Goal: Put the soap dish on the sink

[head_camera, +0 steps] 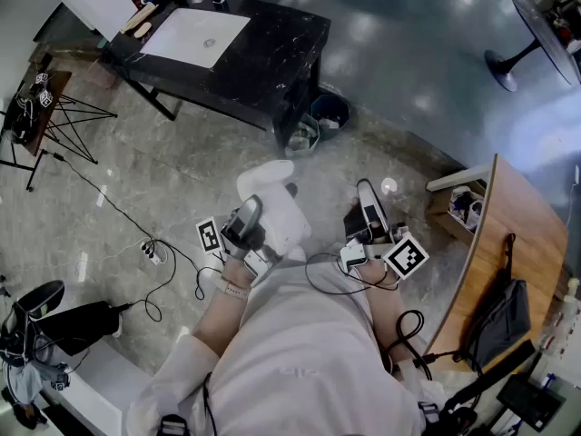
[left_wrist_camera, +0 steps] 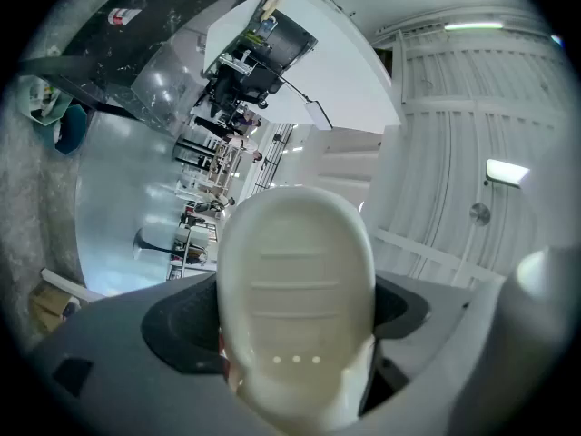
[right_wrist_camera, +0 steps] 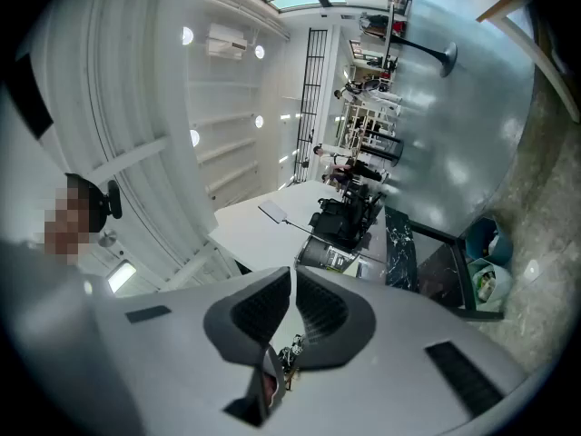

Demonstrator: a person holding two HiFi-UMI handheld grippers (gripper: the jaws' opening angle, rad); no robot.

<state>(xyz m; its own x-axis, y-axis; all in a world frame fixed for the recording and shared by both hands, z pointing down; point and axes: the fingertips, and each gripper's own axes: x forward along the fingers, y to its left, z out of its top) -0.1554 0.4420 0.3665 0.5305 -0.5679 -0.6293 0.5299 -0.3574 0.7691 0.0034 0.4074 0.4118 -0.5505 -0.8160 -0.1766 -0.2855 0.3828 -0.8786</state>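
The soap dish (head_camera: 272,198) is a white oval tray held at waist height over the grey floor. My left gripper (head_camera: 257,214) is shut on it, and in the left gripper view the soap dish (left_wrist_camera: 295,289) fills the gap between the two dark pads and is tipped upward. My right gripper (head_camera: 367,193) hangs beside it to the right. The right gripper (right_wrist_camera: 292,309) has its pads almost together with nothing between them. The white sink (head_camera: 195,36) sits in a black marble counter (head_camera: 268,57) far ahead at the upper left, well away from both grippers.
A blue bin (head_camera: 329,112) and a bagged bin (head_camera: 304,136) stand at the counter's near corner. A curved wooden table (head_camera: 508,234) with a black bag (head_camera: 504,316) is at the right. Cables and a power strip (head_camera: 150,251) lie on the floor at the left.
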